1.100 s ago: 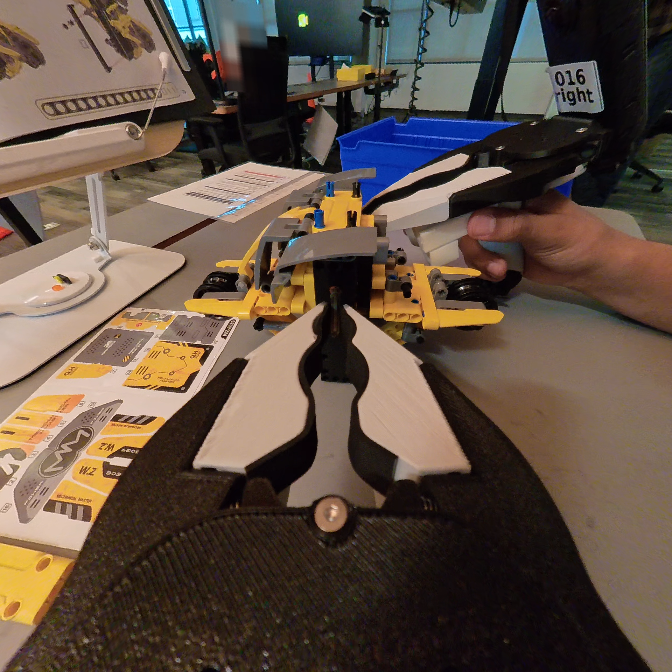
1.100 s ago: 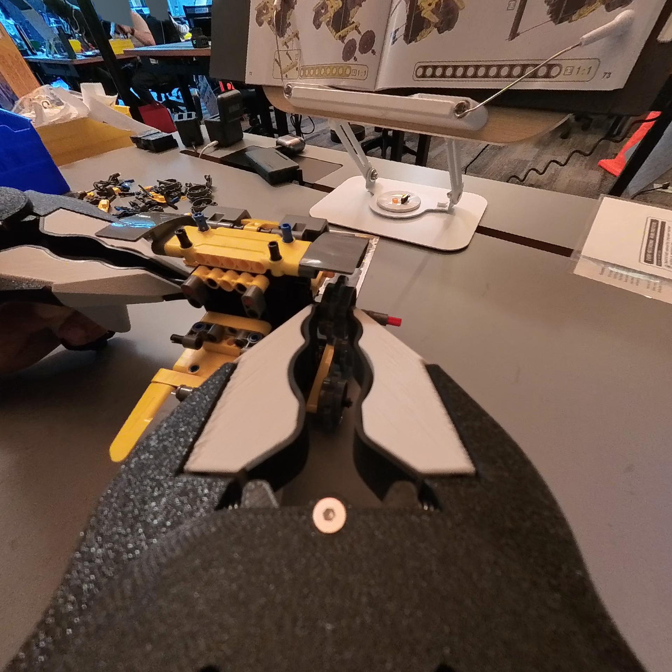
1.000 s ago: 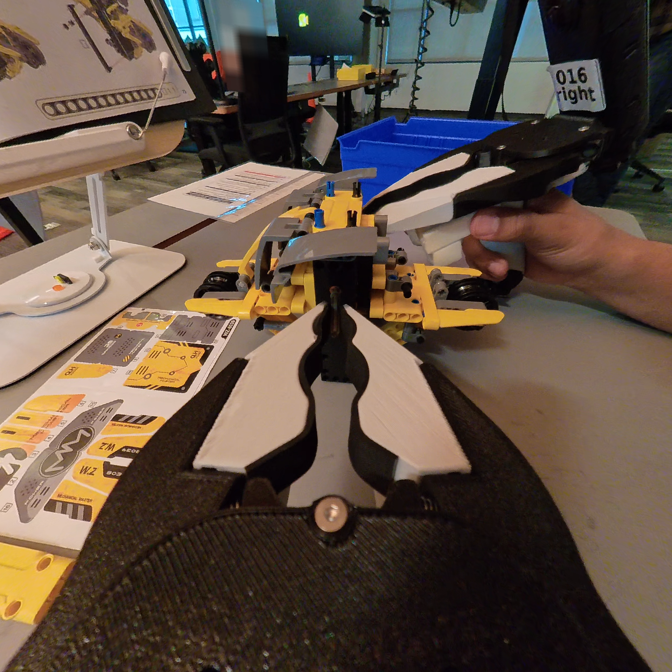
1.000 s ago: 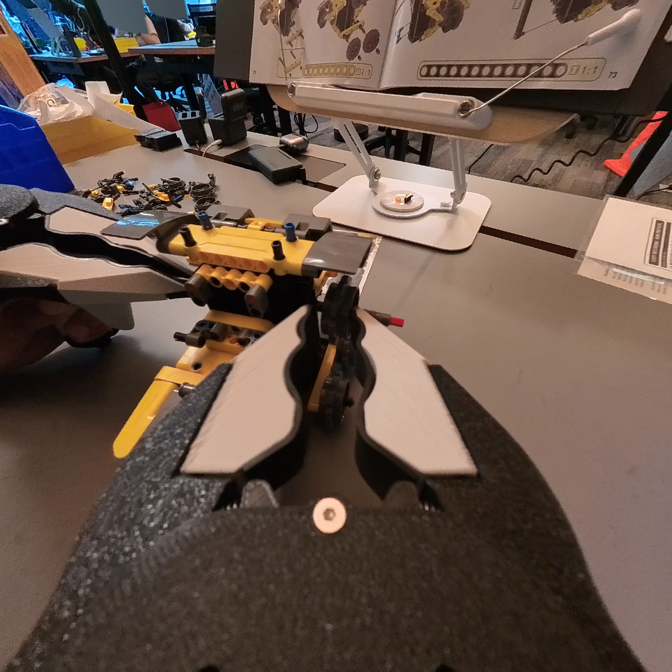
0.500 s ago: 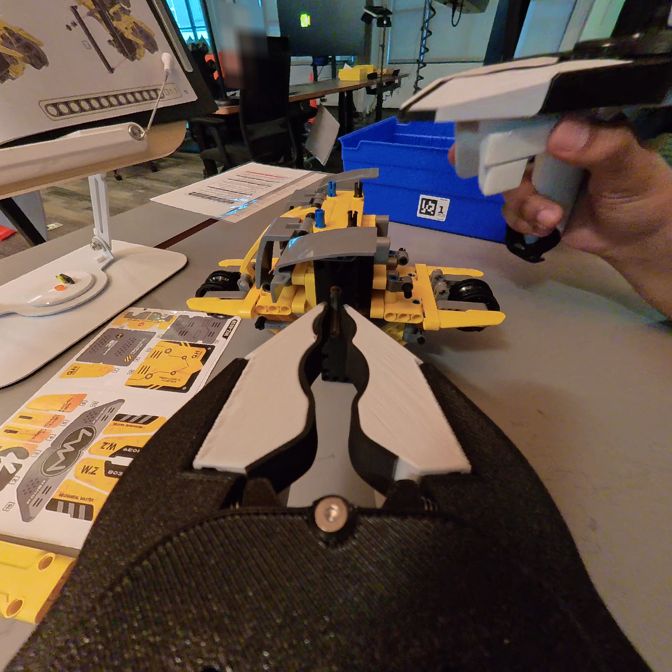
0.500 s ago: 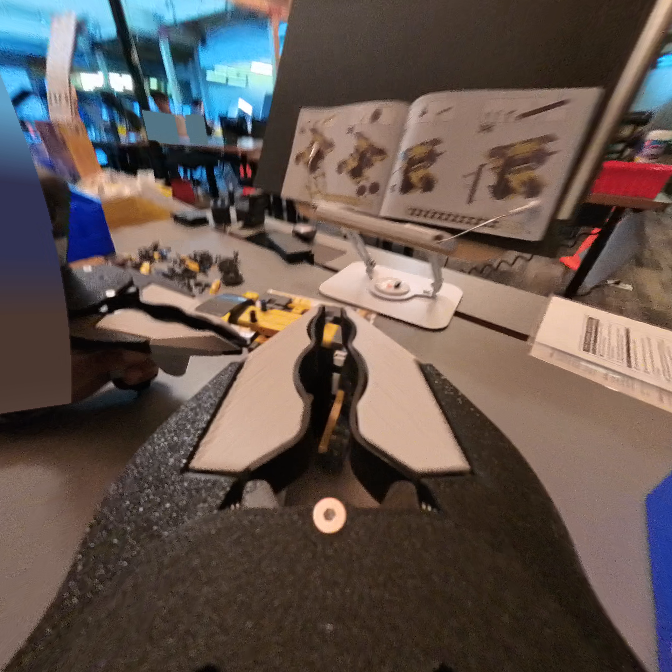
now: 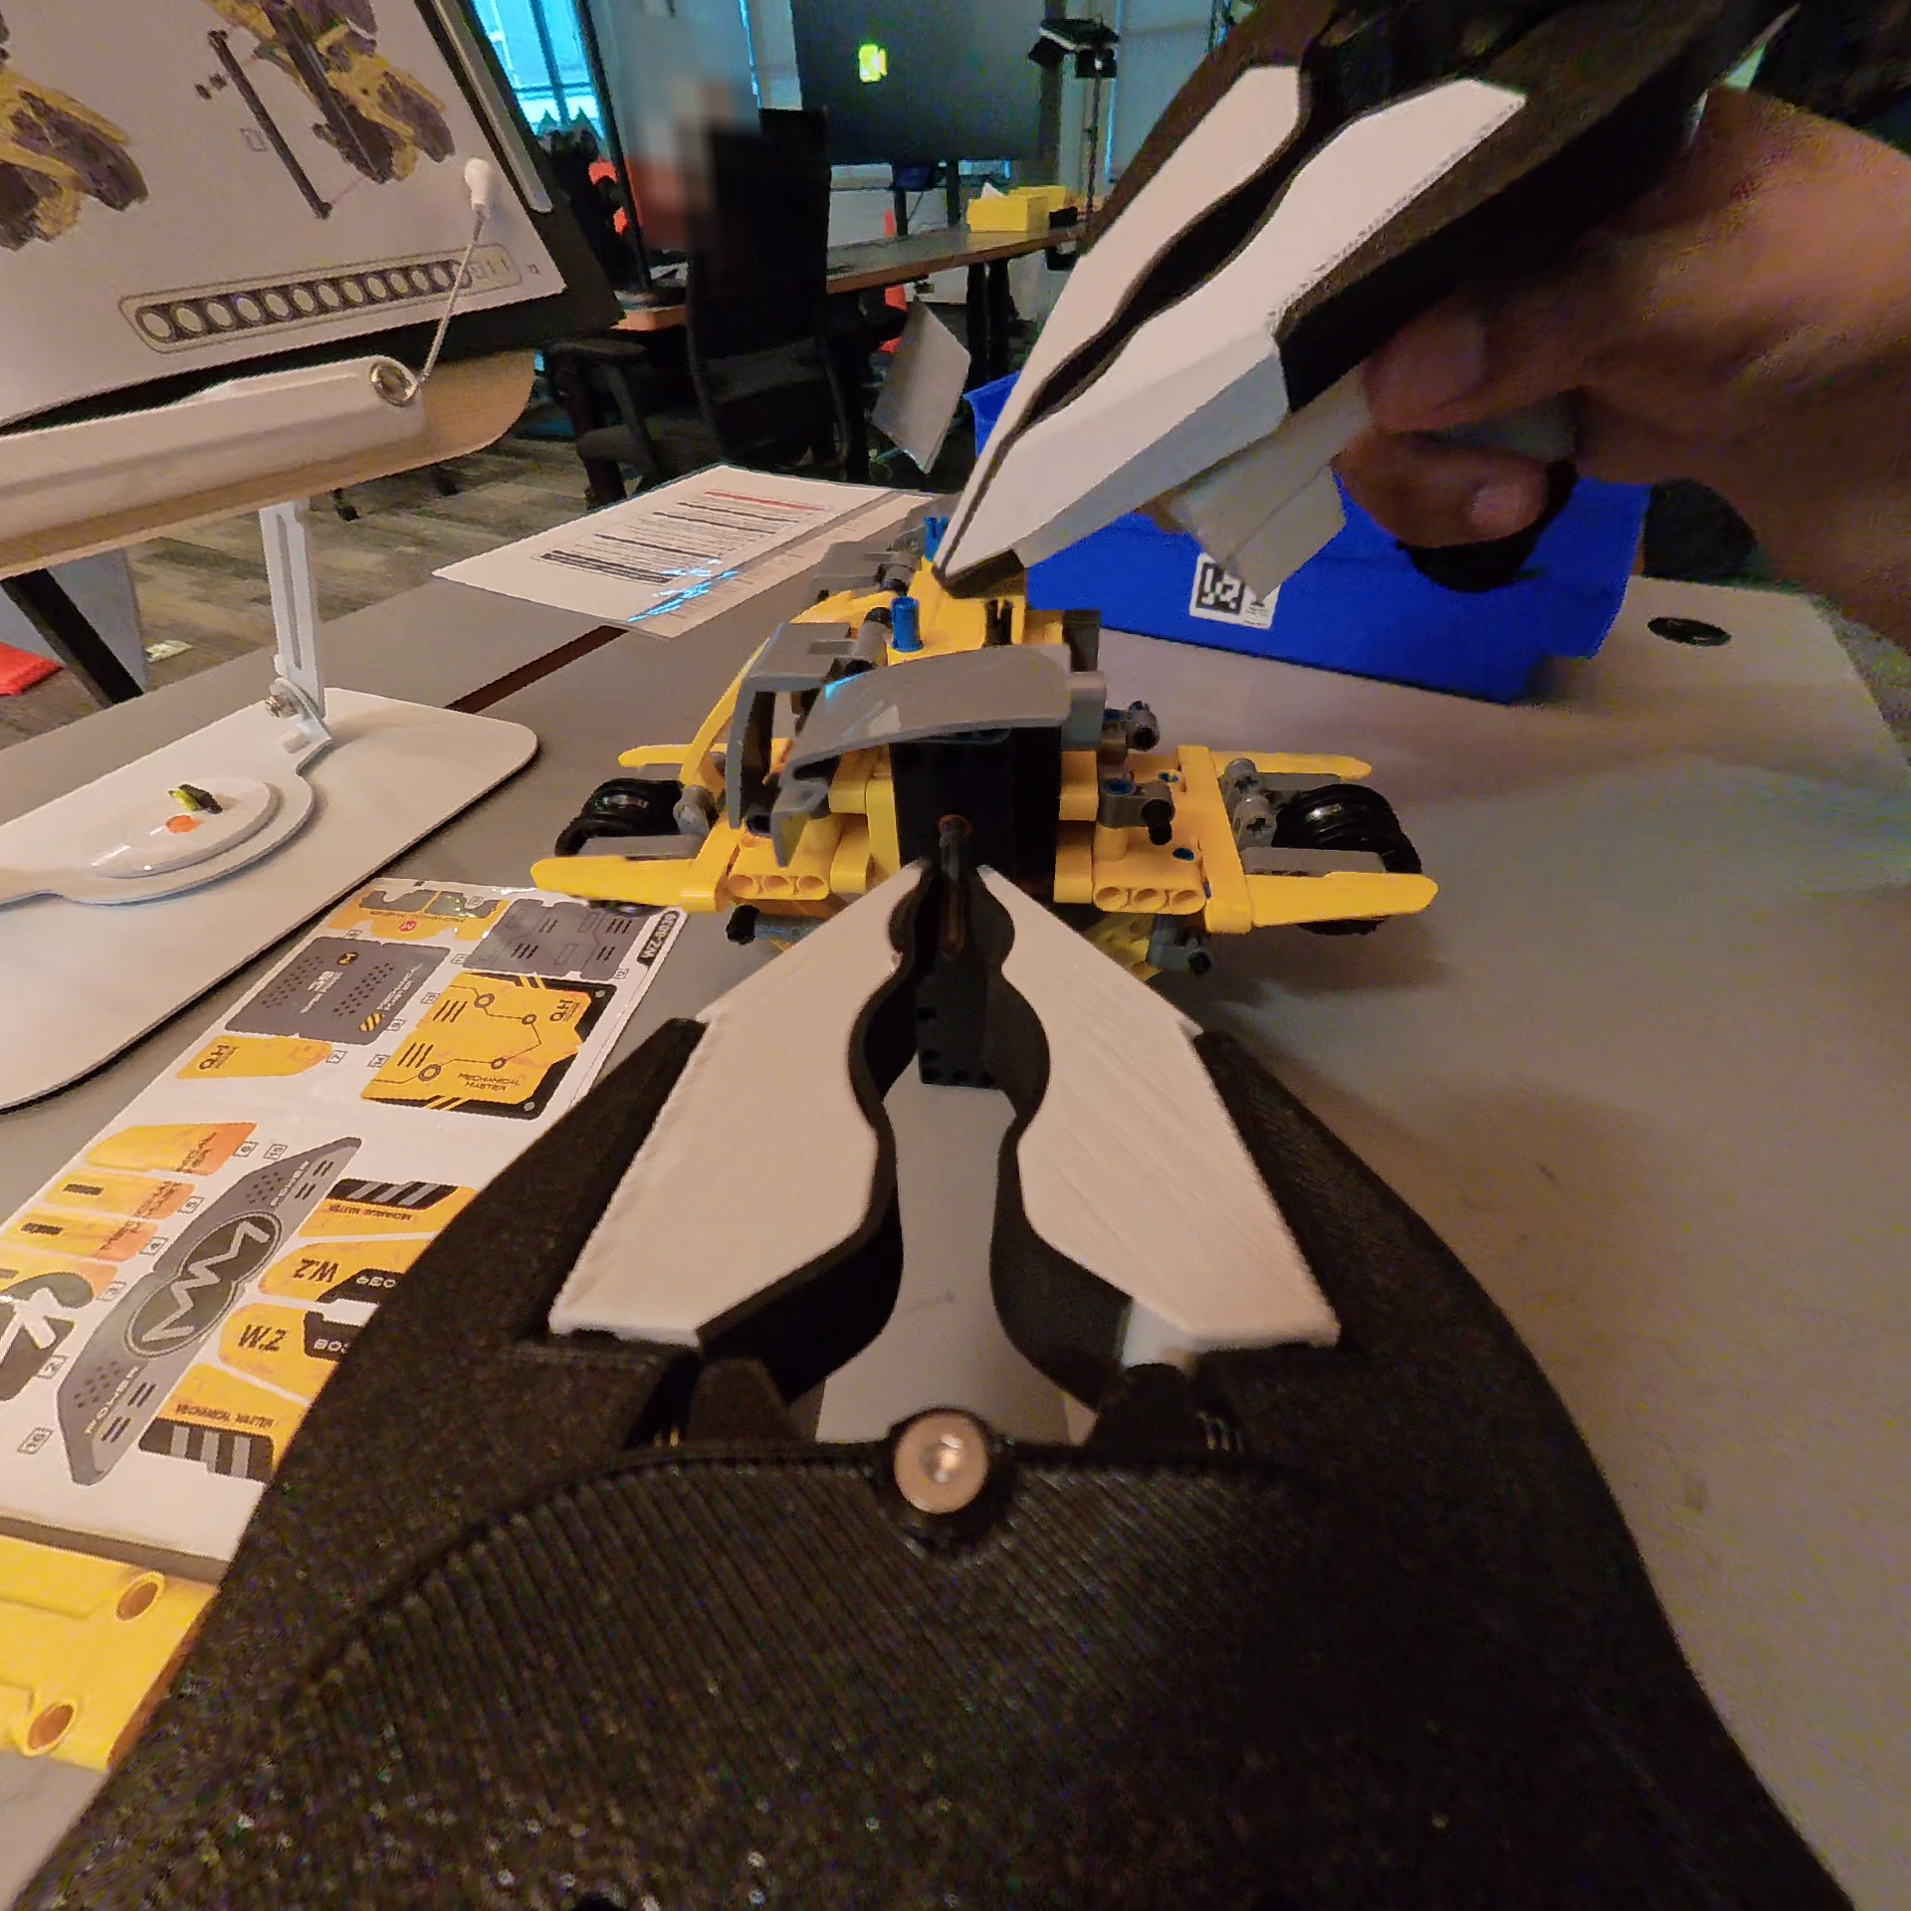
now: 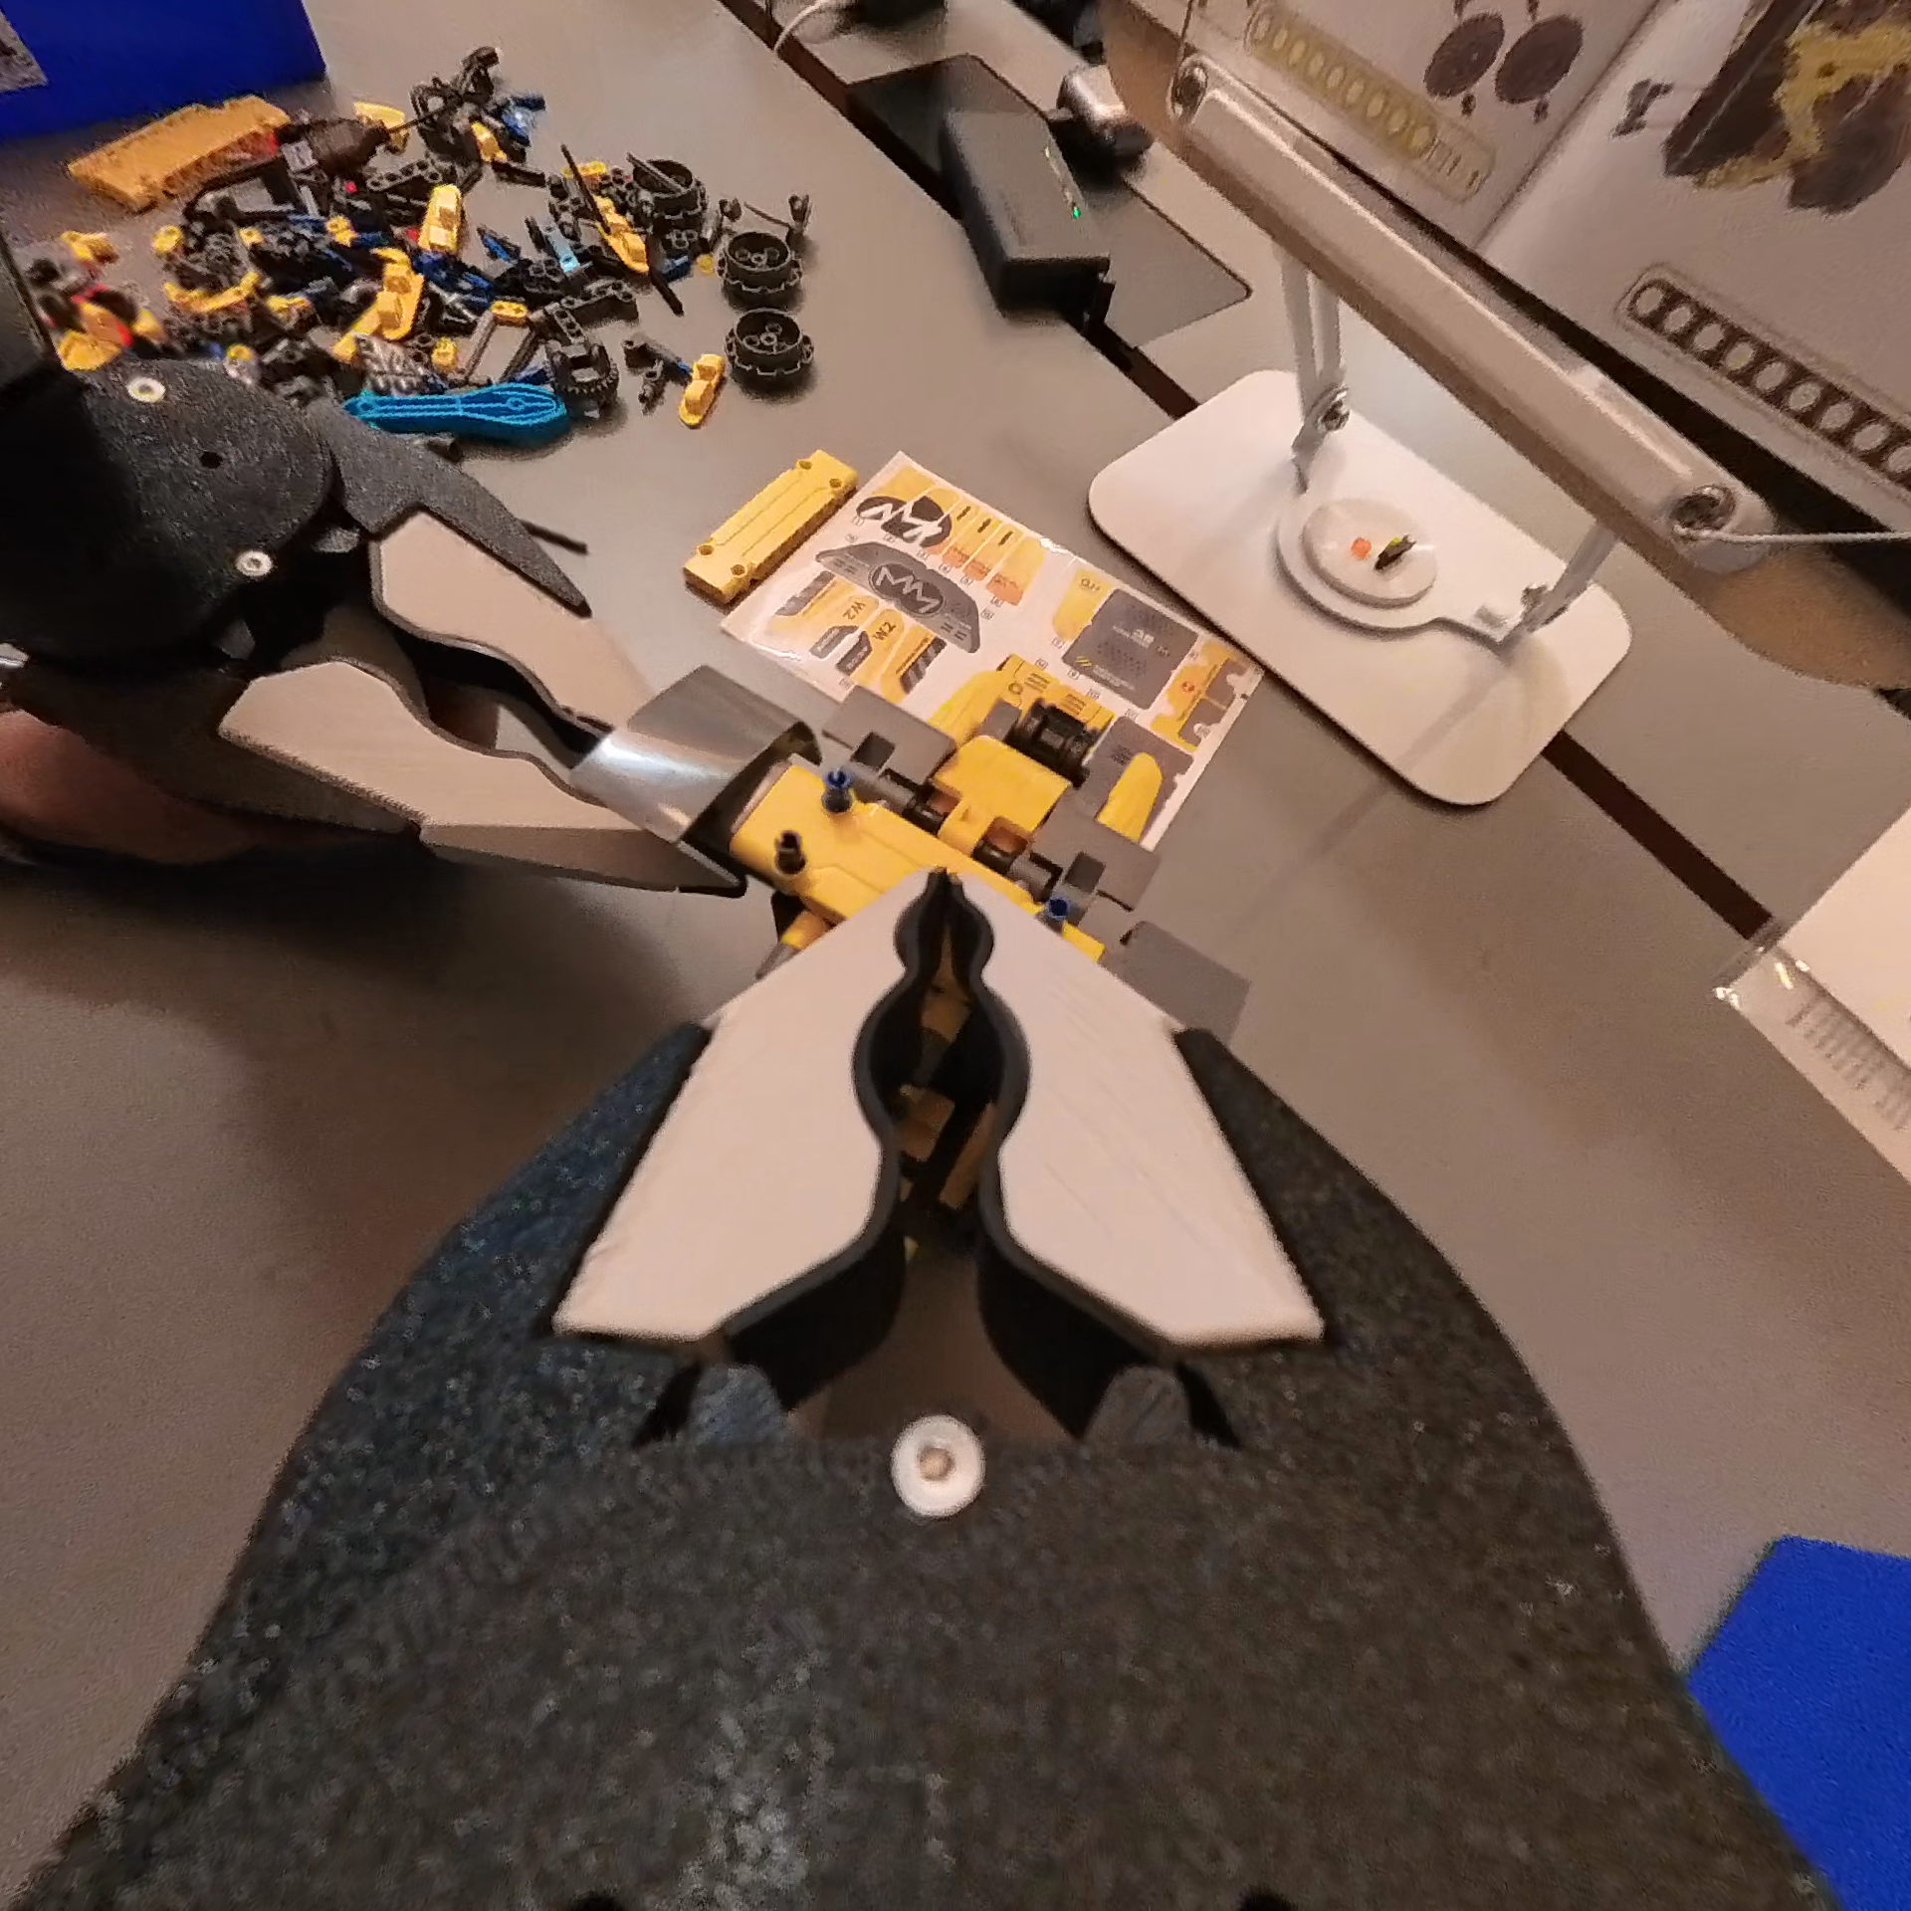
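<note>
Grey table (image 7: pixel 1551 1138) in an open workshop w/ desks behind. Left gripper (image 7: pixel 952 879) clenched on the black rear of a yellow brick car (image 7: pixel 1158 827) mid-table. Right gripper (image 8: pixel 941 887), tips together, touched the car's roof.

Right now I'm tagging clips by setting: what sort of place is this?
Likely a shared lab or office workspace: rows of desks with a dark monitor, a blue plastic parts bin, an open instruction booklet on a white stand.
</note>
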`<state>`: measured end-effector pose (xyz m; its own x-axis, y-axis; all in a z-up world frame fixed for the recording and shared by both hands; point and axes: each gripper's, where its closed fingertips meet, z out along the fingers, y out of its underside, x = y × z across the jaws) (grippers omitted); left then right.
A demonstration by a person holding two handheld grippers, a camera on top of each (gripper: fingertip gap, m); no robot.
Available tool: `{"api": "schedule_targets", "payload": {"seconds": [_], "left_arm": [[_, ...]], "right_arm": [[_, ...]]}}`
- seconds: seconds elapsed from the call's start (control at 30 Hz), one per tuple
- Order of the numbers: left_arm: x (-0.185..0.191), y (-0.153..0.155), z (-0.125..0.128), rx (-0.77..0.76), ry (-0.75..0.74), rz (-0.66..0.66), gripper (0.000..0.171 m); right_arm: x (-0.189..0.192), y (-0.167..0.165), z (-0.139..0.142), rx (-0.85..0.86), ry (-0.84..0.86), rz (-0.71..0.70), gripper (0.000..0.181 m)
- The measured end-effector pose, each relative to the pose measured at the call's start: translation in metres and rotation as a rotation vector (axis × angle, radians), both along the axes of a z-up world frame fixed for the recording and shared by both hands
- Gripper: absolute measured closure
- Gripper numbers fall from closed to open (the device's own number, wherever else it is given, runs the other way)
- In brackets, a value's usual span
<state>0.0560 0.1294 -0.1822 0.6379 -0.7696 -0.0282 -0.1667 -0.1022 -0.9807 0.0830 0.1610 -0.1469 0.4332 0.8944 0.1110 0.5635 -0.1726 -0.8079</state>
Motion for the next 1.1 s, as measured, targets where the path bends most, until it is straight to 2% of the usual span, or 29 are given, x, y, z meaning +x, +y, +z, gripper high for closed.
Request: {"api": "schedule_targets", "payload": {"seconds": [0.57, 0.73, 1.1], "left_arm": [[0.0013, 0.0, 0.0, -0.01, -0.01, -0.008, 0.17], [0.0019, -0.0012, -0.0058, -0.088, -0.018, -0.021, 0.17], [0.0021, -0.001, -0.0051, -0.112, -0.04, -0.016, 0.17]], "right_arm": [[0.0006, -0.0021, -0.001, -0.112, 0.053, 0.016, 0.181], [0.0002, -0.0024, -0.0009, -0.09, 0.036, 0.018, 0.181], [-0.0021, -0.005, -0.0012, -0.125, 0.037, 0.039, 0.181]]}}
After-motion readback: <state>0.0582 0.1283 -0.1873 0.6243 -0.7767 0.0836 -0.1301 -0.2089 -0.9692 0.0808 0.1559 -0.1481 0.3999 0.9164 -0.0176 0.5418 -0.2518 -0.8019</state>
